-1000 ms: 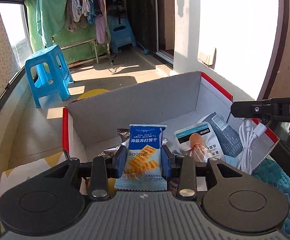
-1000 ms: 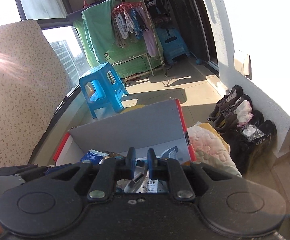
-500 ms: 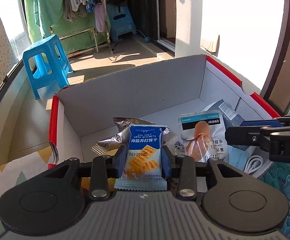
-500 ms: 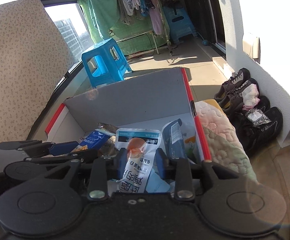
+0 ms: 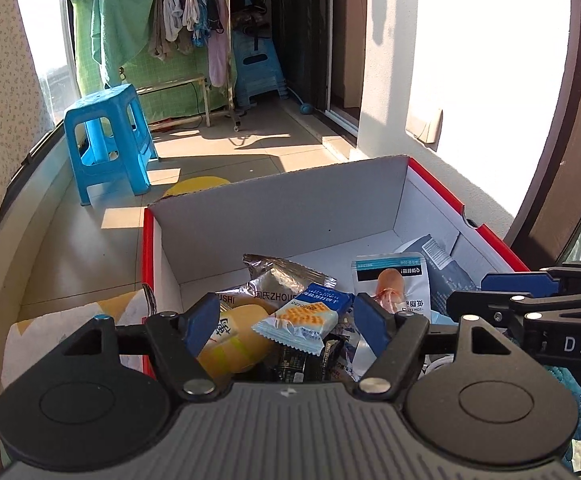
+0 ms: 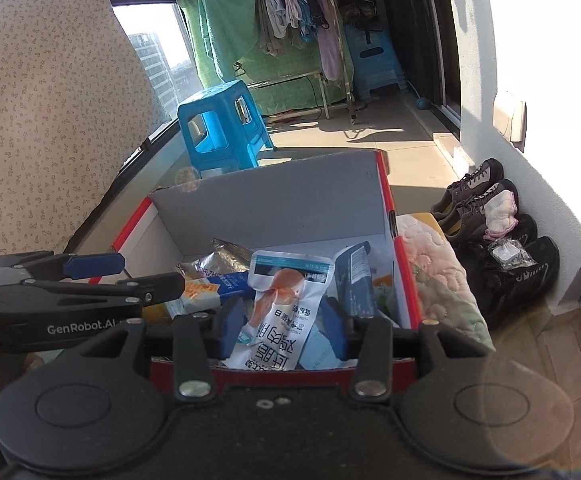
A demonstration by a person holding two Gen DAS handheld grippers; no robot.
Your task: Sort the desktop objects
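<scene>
A red-edged cardboard box (image 5: 282, 208) holds several snack packs. My left gripper (image 5: 284, 322) is open over the box; the blue soda-cracker pack (image 5: 304, 318) lies loose between its fingers on a yellow pack (image 5: 230, 346) and a silver pack (image 5: 274, 280). My right gripper (image 6: 282, 326) is open over the box's near edge, its fingers either side of a white chicken snack pouch (image 6: 280, 308) that lies in the box. The same pouch shows in the left wrist view (image 5: 390, 284). A dark blue pack (image 6: 356, 276) leans at the box's right wall (image 6: 394, 264).
A blue plastic stool (image 5: 106, 140) stands on the tiled floor beyond the box. A clothes rack with a green towel (image 5: 130, 40) is further back. Quilted cushions (image 6: 438, 280) and shoes (image 6: 486, 216) lie right of the box. A patterned board (image 6: 50, 112) stands left.
My left gripper opened and let go of the blue cracker pack, which dropped tilted onto the packs in the box. My right gripper opened wider around the white pouch.
</scene>
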